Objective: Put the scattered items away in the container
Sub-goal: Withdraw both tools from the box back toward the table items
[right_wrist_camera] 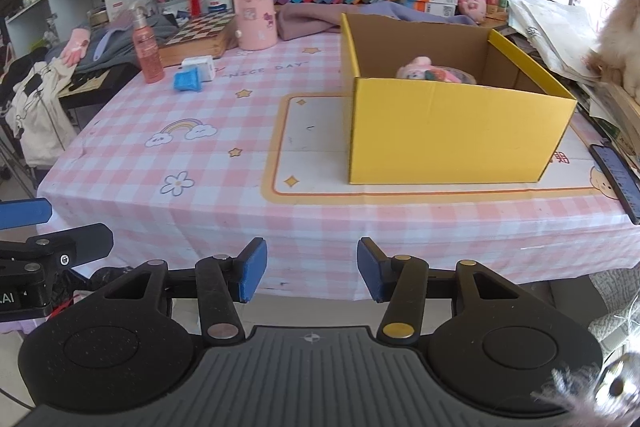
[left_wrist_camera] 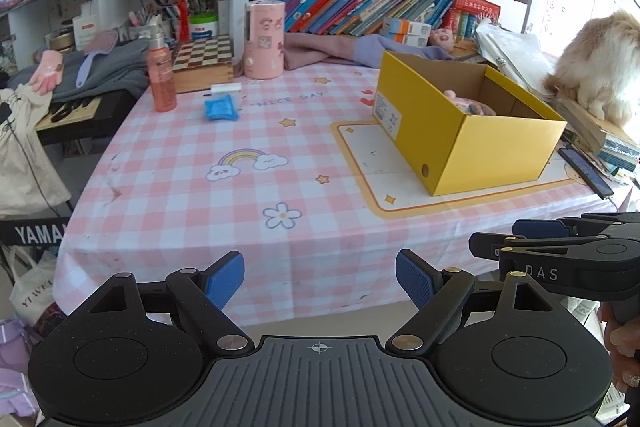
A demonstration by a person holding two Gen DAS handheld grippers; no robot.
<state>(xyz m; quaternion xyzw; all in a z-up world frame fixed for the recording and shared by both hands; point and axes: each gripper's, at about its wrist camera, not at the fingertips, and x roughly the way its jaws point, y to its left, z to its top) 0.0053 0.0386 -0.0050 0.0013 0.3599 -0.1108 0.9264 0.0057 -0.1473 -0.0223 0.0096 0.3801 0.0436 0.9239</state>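
An open yellow cardboard box [left_wrist_camera: 472,139] [right_wrist_camera: 456,131] stands on the right of the pink checked table, with a pink plush item [right_wrist_camera: 424,71] lying inside. At the far left of the table lie a blue packet [left_wrist_camera: 221,108] [right_wrist_camera: 187,81] and a small white box [left_wrist_camera: 226,89] [right_wrist_camera: 200,65] side by side. Beside them stand an orange spray bottle [left_wrist_camera: 161,75] [right_wrist_camera: 147,53] and a pink cylinder tin [left_wrist_camera: 265,41] [right_wrist_camera: 254,11]. My left gripper [left_wrist_camera: 320,279] is open and empty over the near table edge. My right gripper [right_wrist_camera: 312,269] is also open and empty, its jaws narrower.
A wooden chessboard box [left_wrist_camera: 202,61] sits behind the bottle. A dark phone [right_wrist_camera: 618,179] lies at the right table edge. A fluffy cat [left_wrist_camera: 600,63] sits on stacked papers at the right. Shelves of books line the back. A bag and keyboard stand left of the table.
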